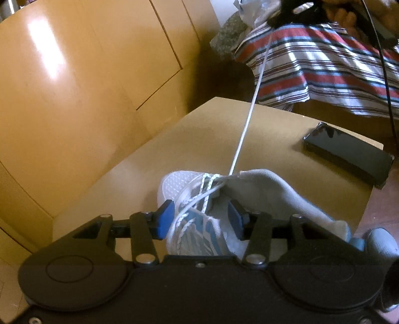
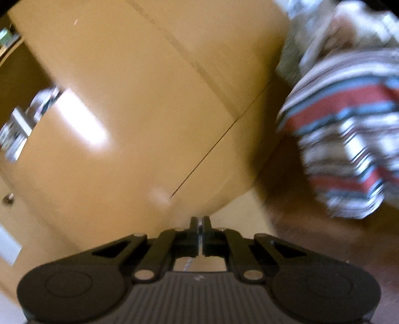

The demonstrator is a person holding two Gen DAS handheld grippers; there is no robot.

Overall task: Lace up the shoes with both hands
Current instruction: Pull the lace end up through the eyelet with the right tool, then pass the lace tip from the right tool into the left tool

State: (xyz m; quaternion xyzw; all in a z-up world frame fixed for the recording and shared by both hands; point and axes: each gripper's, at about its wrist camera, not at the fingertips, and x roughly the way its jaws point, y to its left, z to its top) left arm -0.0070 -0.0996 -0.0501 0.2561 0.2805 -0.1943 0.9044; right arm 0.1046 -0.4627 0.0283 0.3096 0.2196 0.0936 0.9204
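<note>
A grey, white and blue shoe (image 1: 179, 184) lies on a tan table (image 1: 194, 139), toe pointing away. My left gripper (image 1: 199, 211) is open, its blue pads (image 1: 164, 216) standing on either side of the laced upper. A white lace (image 1: 249, 112) runs taut from an upper eyelet up to the top right, where my right gripper (image 1: 273, 25) holds its end in a person's hand (image 1: 341, 15). In the blurred right wrist view, the right gripper (image 2: 200, 221) is shut with a thin white strip of lace (image 2: 200, 239) between its jaws.
A black phone (image 1: 349, 154) lies on the table's right side near the edge. Tan cabinet doors (image 1: 87, 87) stand close behind on the left. A striped cloth (image 1: 311, 69) hangs at the back right. A grey-blue rounded thing (image 1: 381, 241) sits at the lower right.
</note>
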